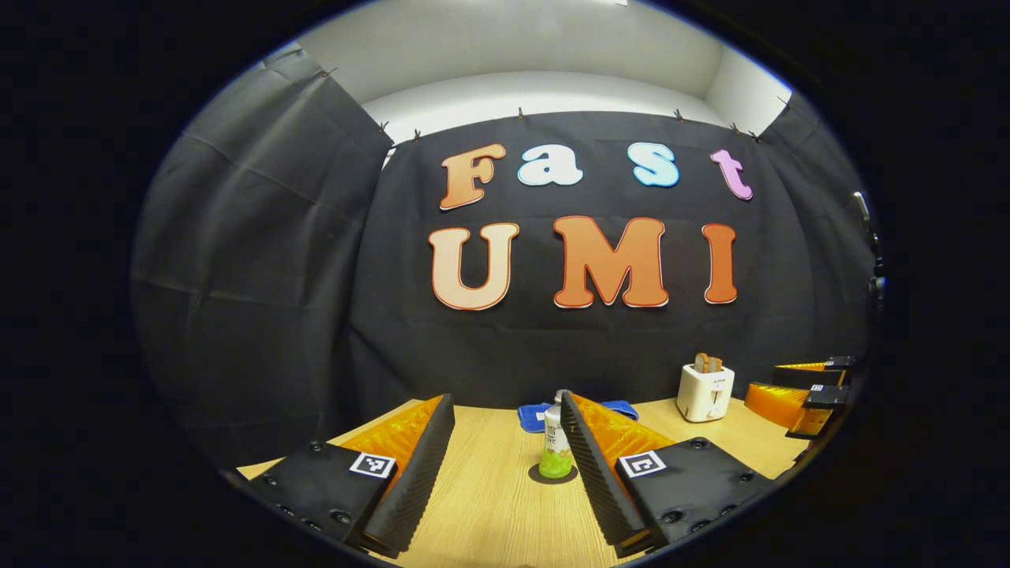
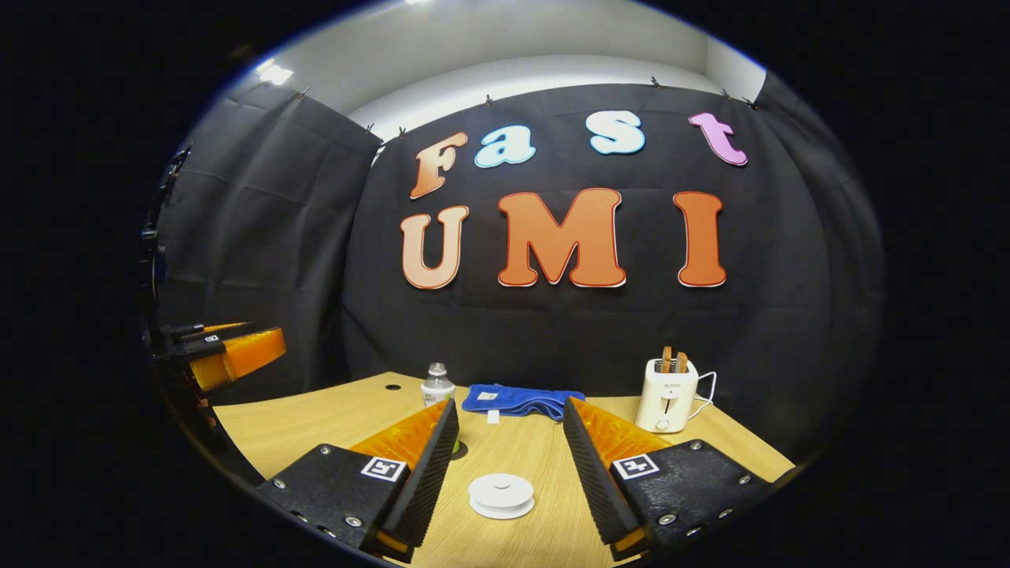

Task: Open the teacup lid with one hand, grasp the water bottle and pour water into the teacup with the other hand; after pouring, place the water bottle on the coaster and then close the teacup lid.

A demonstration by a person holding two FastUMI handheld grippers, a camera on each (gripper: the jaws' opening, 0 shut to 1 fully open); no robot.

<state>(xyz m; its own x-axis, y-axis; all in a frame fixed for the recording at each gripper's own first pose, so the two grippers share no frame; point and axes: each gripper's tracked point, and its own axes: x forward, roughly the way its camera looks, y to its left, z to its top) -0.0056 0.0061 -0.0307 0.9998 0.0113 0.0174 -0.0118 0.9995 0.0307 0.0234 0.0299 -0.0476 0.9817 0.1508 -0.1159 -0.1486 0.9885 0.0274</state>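
Observation:
In the left gripper view the water bottle (image 1: 555, 446), clear with a green label, stands upright on a dark round coaster (image 1: 552, 475), just ahead of my open left gripper (image 1: 505, 406) and close to its right finger. The right gripper view has the white teacup (image 2: 501, 495), lid on it, sitting on the table between the fingers of my open right gripper (image 2: 510, 410), untouched by either. Farther back in that view the bottle (image 2: 436, 385) rises behind the left finger. The right gripper (image 1: 809, 386) is also at the right edge of the left gripper view.
A folded blue cloth (image 2: 521, 398) lies at the back of the wooden table (image 2: 316, 426). A white toaster (image 2: 667, 394) holding slices stands at the back right, its cord trailing off. The left gripper (image 2: 229, 351) hangs at the left edge. A small hole (image 2: 393, 387) marks the tabletop.

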